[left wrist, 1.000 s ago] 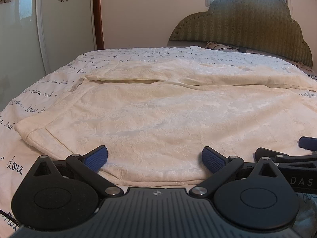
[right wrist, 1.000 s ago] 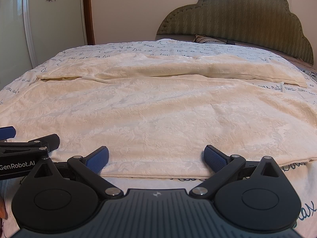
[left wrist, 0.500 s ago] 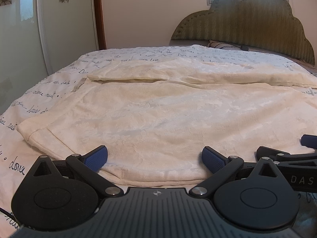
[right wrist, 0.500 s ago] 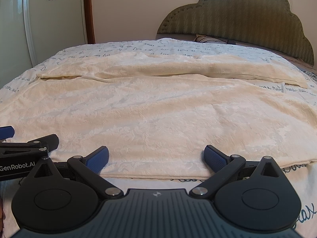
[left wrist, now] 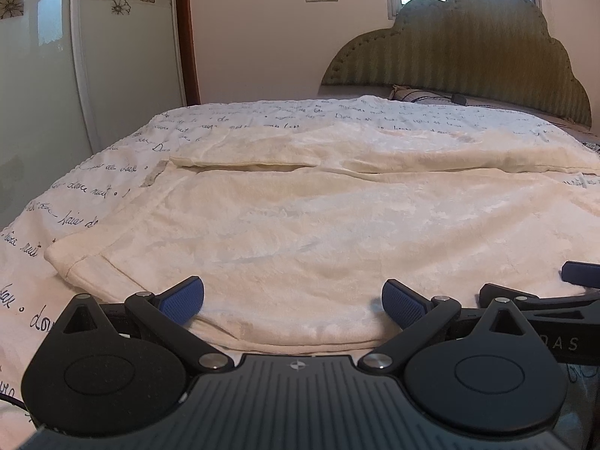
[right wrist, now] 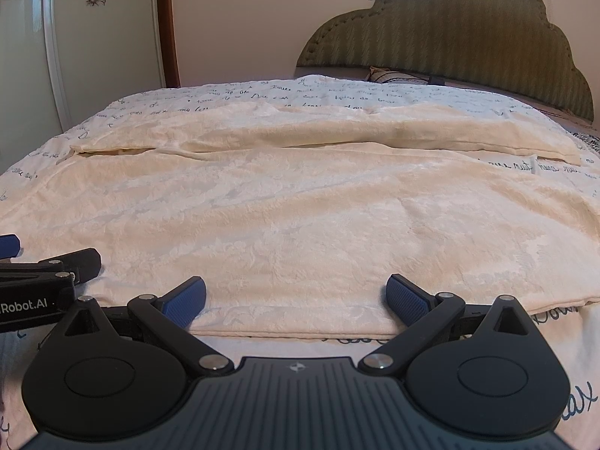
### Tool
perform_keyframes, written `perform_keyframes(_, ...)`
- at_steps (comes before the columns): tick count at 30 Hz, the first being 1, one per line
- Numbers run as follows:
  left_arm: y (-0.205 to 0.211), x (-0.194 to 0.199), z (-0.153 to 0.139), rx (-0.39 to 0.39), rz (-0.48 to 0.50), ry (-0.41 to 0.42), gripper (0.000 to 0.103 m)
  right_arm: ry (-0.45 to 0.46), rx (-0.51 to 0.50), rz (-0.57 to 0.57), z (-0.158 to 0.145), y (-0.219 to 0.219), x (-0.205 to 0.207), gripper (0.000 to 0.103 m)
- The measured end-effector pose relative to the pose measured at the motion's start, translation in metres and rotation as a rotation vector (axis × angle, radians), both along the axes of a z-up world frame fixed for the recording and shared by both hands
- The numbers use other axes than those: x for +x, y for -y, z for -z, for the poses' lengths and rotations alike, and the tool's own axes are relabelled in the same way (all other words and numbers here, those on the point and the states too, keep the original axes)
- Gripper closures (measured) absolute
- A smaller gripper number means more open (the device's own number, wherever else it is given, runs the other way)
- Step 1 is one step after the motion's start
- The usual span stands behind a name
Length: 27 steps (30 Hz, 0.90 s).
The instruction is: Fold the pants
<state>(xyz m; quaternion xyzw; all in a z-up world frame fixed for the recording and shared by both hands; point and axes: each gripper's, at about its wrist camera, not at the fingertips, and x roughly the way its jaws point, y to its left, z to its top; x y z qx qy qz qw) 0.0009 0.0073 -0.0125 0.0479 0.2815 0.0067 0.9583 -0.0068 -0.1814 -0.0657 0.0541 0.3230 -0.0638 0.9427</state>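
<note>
On bed (left wrist: 232, 120), cream textured pants (left wrist: 318, 232), flat.

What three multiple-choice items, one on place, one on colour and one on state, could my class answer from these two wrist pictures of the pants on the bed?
1. Where do the pants lie?
A. Spread on the bed cover
B. Hung over the headboard
C. On the floor

2. What colour are the pads on the tongs?
A. Red
B. Blue
C. Yellow

3. How do the left tongs and right tongs stand?
A. Both shut on the cloth
B. One open, one shut
C. Both open, at the near hem

Answers:
1 A, the cream pants lie flat across the cover printed with handwriting.
2 B, each fingertip carries a blue textured pad.
3 C, in each view the fingers are wide apart with the near hem between them and nothing pinched.
</note>
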Motion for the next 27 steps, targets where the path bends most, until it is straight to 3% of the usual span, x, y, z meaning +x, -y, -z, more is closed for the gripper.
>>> perform_keyframes(14,-0.003,0.000,-0.007,0.064,0.002,0.009,0.000,-0.007,-0.012,0.000,0.000,-0.002,0.001,0.000)
perform_keyframes(27,-0.014,0.014,-0.021,0.041,0.007,0.005,0.000,0.016,0.003,-0.051,-0.006,0.001,-0.002,0.000)
